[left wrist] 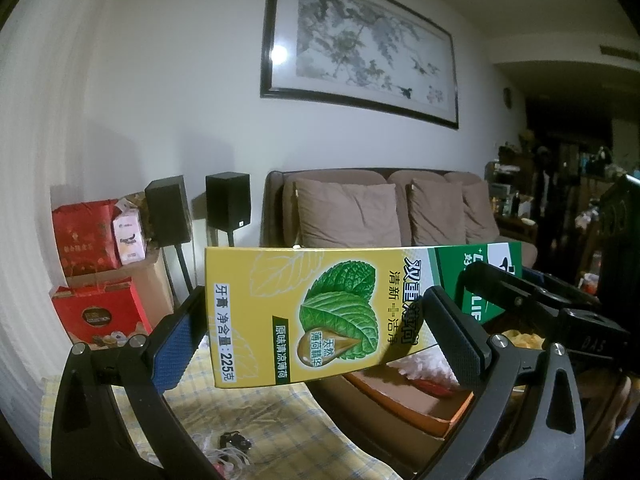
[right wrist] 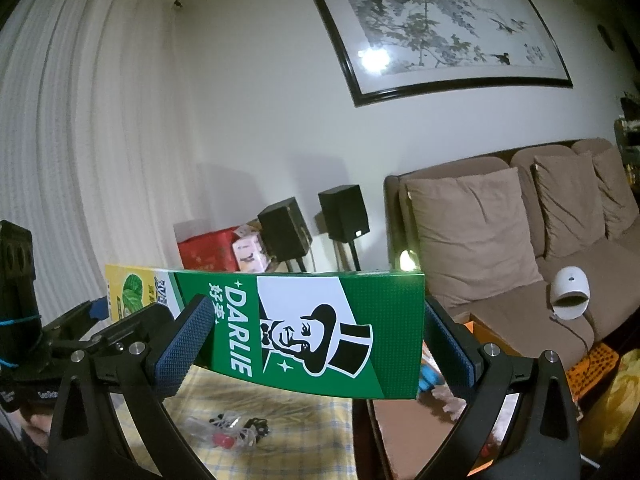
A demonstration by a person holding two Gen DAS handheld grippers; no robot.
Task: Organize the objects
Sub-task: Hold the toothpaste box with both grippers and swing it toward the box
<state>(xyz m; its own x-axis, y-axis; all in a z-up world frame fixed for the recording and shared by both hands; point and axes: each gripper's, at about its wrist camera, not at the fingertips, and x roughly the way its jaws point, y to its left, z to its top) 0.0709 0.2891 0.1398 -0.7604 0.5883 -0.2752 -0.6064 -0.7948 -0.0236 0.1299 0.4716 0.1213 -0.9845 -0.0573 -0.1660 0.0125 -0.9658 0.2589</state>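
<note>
Toothpaste box held aloft above the orange box | left gripper and right gripper each pinch one end | step – carrying; next – likely lowering level into orange box

Table under a yellow checked cloth

The table is covered by a pale yellow cloth with a fine check pattern, a little rumpled. On the cloth lies a small clear plastic bag of mixed bits, black and white pieces with one red piece among them; what they are cannot be made out. To the right, an open cardboard box with an orange rim sits at the cloth's edge; whether it rests on the table or beside it cannot be told.
</note>
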